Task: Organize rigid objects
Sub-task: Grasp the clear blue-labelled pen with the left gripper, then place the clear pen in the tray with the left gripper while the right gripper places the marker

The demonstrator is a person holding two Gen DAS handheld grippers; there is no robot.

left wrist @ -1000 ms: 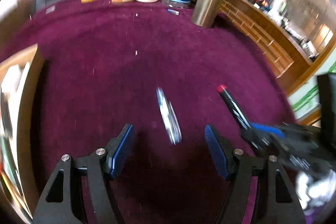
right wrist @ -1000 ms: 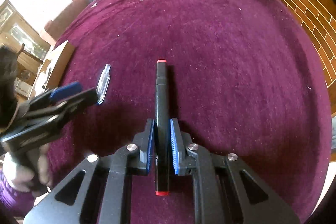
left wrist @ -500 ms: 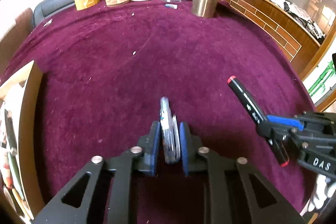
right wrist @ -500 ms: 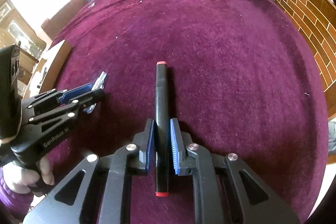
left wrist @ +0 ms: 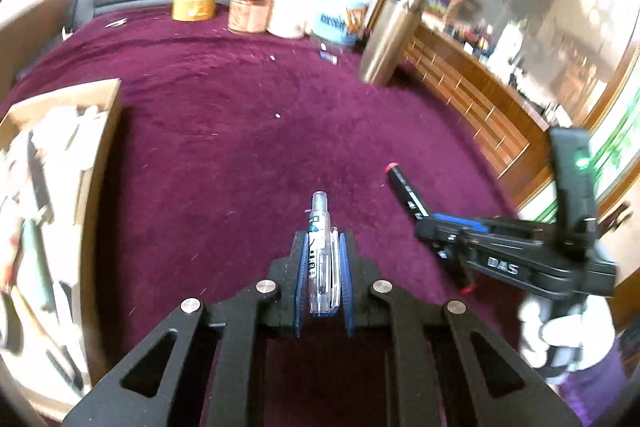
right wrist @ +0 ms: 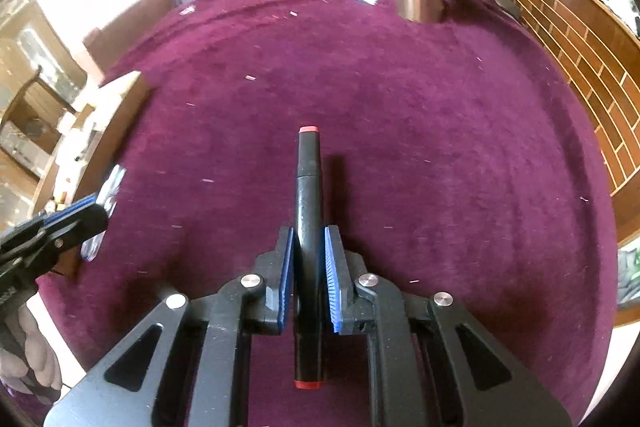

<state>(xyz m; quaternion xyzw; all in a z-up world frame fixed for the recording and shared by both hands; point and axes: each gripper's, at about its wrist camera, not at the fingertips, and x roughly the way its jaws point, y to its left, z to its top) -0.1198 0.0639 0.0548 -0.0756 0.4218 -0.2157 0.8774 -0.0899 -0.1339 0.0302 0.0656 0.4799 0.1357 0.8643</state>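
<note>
Over the purple tabletop (left wrist: pixel 208 131), the left gripper (left wrist: pixel 322 267), open a second ago, has closed on the clear pen (left wrist: pixel 320 251) and lifted it, so both items now look ready for the cardboard box (left wrist: pixel 96 131) at left. The right gripper (right wrist: pixel 308 267) stays clamped on the black marker (right wrist: pixel 307 195). "DAS" is printed on the right gripper's body; the pen's lettering is unreadable.
</note>
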